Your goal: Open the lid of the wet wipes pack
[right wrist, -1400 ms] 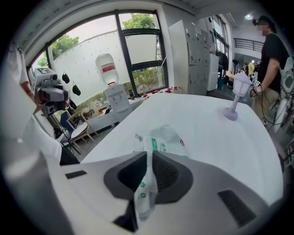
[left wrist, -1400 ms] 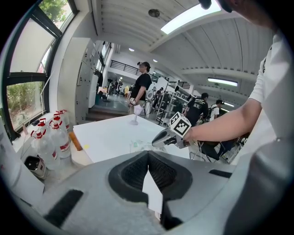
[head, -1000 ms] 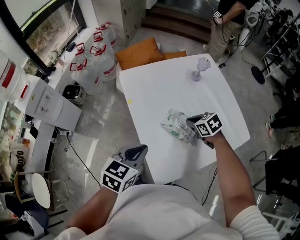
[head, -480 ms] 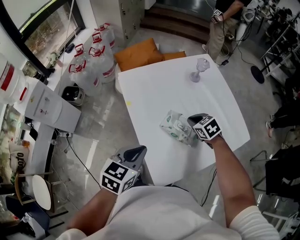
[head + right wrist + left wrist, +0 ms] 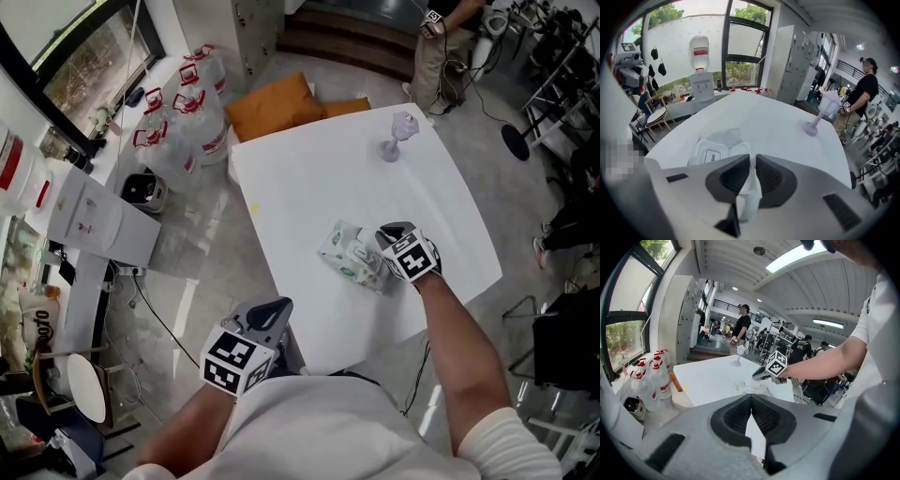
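The wet wipes pack (image 5: 349, 255) lies on the white table (image 5: 319, 178) near its front right edge, green and white, with a white lid (image 5: 735, 151) beside an "OPEN" label. My right gripper (image 5: 382, 244) points down at the pack's right end. Its jaws are opening, and a thin white flap of the lid (image 5: 749, 199) stands in the narrow gap between them. My left gripper (image 5: 278, 306) hangs off the table's front edge, well short of the pack (image 5: 749, 389), jaws together and empty. The right gripper (image 5: 761, 375) also shows in the left gripper view.
A clear wine glass (image 5: 399, 137) stands at the table's far right corner. Several water bottles (image 5: 192, 122) and orange cushions (image 5: 277, 105) lie on the floor beyond the table. A person (image 5: 448, 42) stands at the far right. A water dispenser (image 5: 701, 70) stands by the window.
My right gripper has slid a little to the left over the pack's end and rolled, its marker cube turning. The pack and my left gripper have stayed put.
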The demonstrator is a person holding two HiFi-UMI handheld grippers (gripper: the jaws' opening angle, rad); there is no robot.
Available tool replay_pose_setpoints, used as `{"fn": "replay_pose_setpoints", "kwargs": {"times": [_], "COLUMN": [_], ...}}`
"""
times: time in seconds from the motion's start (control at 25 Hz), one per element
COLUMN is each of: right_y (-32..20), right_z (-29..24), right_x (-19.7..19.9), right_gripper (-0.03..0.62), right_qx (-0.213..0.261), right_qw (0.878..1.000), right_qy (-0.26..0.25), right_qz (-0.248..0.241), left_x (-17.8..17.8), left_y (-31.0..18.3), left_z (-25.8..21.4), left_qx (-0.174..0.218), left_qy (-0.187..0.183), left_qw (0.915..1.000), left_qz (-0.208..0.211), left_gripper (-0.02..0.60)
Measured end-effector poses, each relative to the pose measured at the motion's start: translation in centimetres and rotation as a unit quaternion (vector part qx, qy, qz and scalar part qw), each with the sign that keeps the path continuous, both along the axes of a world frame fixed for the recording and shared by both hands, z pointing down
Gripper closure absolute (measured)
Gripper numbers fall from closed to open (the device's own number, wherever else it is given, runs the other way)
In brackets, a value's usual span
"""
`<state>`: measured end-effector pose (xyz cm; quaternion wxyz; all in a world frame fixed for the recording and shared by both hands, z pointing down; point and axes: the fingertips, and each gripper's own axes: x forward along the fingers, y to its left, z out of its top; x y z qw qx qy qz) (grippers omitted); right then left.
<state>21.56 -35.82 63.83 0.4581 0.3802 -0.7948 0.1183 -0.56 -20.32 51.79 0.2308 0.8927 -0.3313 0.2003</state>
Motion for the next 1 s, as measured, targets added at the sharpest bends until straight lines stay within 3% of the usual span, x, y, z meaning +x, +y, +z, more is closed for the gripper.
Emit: {"fn": "replay_pose_setpoints", "kwargs": {"times": [0.4, 1.0], "right_y": [-1.1, -0.9], "right_z": [2.0, 3.9], "right_x": [0.6, 0.0], "right_gripper": [0.523, 0.56], "right_qx": [-0.007, -0.02], "right_qw": [1.0, 0.999], "right_qy": [0.021, 0.033], "right_qz": [-0.001, -0.014], "left_x": [-0.3, -0.6], "left_y": [0.1, 0.6], "left_z": [0.7, 1.1], "left_qx": [-0.011, -0.021], "left_qy": [-0.001, -0.007], "left_qw": [0.9999, 0.9996], "left_qz": [-0.013, -0.015], "left_gripper": [0.572, 0.572]}}
